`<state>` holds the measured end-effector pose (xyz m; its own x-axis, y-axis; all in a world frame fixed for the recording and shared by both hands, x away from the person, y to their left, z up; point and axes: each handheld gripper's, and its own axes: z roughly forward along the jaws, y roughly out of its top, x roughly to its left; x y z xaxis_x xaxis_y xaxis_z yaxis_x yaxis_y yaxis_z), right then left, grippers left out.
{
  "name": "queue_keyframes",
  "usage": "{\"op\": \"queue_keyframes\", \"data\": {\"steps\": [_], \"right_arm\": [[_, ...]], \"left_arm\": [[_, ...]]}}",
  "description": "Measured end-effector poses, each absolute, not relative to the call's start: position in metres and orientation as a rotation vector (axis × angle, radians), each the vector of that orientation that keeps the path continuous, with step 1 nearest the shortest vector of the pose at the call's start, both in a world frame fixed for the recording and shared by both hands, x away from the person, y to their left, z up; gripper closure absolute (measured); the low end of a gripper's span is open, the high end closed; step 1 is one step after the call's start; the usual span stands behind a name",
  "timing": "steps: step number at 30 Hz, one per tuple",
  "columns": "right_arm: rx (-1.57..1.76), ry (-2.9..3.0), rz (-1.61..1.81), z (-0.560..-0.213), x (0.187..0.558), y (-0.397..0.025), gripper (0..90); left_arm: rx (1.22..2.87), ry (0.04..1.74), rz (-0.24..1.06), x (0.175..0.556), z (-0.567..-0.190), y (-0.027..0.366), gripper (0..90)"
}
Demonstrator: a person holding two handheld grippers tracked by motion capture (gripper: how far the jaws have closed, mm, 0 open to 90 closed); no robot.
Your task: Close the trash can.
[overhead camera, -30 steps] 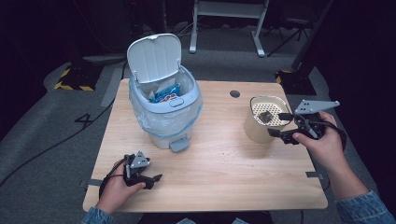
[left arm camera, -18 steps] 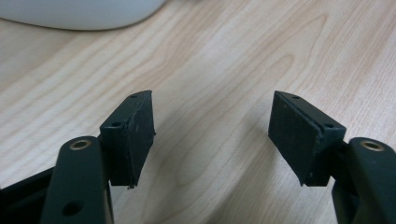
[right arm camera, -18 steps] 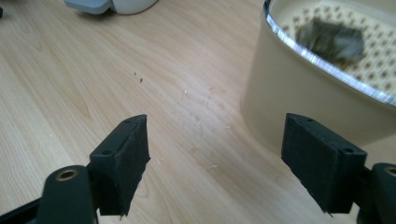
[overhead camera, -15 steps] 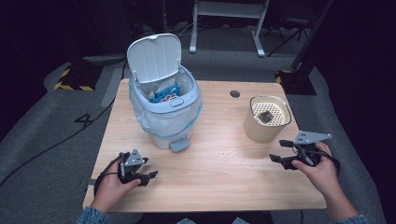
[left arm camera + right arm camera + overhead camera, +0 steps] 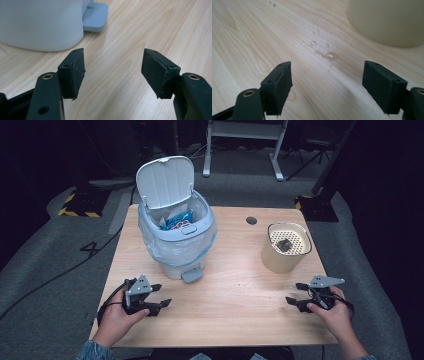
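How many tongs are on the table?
2: the left tongs near the table's front left, by the bin; the right tongs at the front right, by the cup.

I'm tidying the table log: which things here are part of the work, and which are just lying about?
Part of the work:
- pedal bin, lid up, wrappers inside
- cream strainer cup, dark lump inside
- left gripper, open, empty
- right gripper, open, empty

Lying about:
- small wet spots on the table

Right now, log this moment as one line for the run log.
left tongs: open, empty, low over table | right tongs: open, empty | pedal bin: lid up | cream cup: upright, dark item on strainer
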<state>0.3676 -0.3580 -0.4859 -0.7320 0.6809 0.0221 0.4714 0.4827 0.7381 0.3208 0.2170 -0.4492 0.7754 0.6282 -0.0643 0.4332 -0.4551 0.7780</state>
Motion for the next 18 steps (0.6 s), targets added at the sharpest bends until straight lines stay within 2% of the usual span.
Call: {"op": "queue_keyframes", "data": {"steps": [7,18], "right_arm": [[0.961,2.45,1.079,-0.503,0.365,-0.358,21.5],[0.95,2.45,1.088,-0.504,0.366,-0.358,20.0]], "left_arm": [[2.081,0.767,0.307,0.32,-0.426,0.22,35.9],[2.02,0.714,0.35,0.327,-0.372,0.243,37.9]]}}
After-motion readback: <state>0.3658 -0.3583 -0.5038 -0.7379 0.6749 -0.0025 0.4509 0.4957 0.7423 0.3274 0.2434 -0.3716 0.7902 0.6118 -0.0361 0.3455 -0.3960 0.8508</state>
